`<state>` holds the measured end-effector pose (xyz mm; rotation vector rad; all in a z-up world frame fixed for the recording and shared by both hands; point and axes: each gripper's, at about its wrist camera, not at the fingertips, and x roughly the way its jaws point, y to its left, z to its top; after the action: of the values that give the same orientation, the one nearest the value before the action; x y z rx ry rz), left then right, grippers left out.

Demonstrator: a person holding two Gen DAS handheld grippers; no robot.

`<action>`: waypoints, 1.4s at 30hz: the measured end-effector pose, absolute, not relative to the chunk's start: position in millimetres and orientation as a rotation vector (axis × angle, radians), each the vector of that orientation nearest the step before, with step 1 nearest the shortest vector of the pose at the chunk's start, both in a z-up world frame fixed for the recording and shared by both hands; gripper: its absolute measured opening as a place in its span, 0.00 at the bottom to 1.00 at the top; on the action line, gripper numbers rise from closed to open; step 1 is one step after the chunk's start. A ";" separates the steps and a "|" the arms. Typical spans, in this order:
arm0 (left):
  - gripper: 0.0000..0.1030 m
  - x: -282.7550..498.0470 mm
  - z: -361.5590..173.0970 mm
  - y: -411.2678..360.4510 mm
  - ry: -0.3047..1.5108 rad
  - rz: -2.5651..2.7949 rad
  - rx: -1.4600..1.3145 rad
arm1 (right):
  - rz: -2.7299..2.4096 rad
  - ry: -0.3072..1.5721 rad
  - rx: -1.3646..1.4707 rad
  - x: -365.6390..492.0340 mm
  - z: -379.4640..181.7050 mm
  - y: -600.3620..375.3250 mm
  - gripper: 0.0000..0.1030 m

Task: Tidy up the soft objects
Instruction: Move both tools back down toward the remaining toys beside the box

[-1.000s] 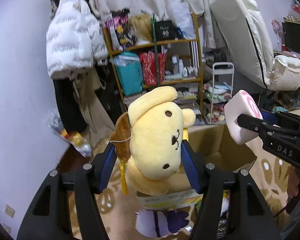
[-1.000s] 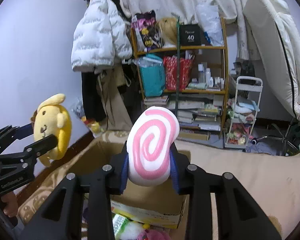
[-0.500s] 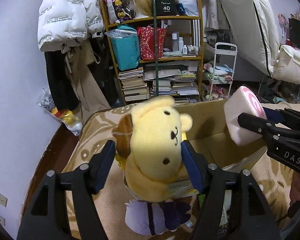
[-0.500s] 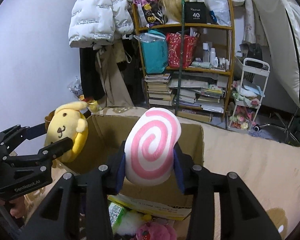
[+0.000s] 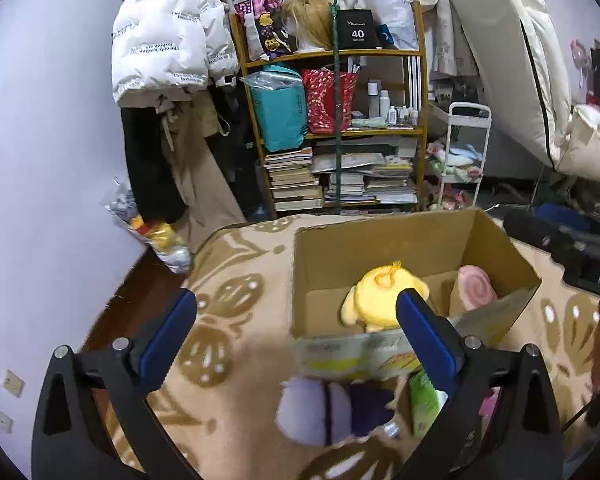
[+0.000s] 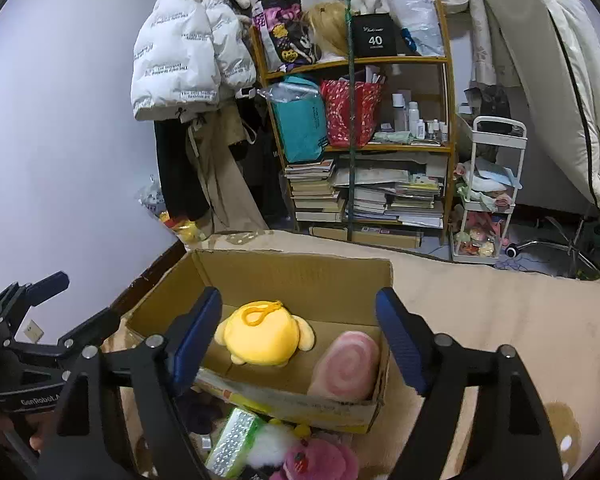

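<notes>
Both tongs, left (image 5: 296, 332) and right (image 6: 300, 334), are hanging open; yellow plush (image 6: 264, 334) and swirl pillow (image 6: 348, 366) are lying in the box (image 6: 300, 270); maybe four toys (image 6: 320, 460) are waiting at lower frame

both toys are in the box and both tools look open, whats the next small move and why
Probably lower the right tool toward the pink plush lying outside the cardboard box. The yellow plush and swirl cushion already sit inside, both tools are empty, and loose soft items remain out front.
</notes>
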<state>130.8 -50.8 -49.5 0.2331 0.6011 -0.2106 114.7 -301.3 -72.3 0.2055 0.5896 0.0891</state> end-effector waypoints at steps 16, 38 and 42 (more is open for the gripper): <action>0.96 70.1 -35.2 -36.3 0.647 -0.167 0.237 | -0.004 0.636 0.195 56.5 -55.3 -305.6 0.96; 0.96 77.5 -65.7 -23.2 0.742 -0.106 0.188 | -0.068 0.769 0.157 40.2 -82.6 -305.9 0.96; 0.96 89.9 -80.6 -27.0 0.761 -0.103 0.187 | -0.070 0.815 0.173 51.0 -95.4 -306.0 0.96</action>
<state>89.9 -27.0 -80.6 0.1870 0.7612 -0.1027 51.0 -306.0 -95.4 0.1726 0.8146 -0.0695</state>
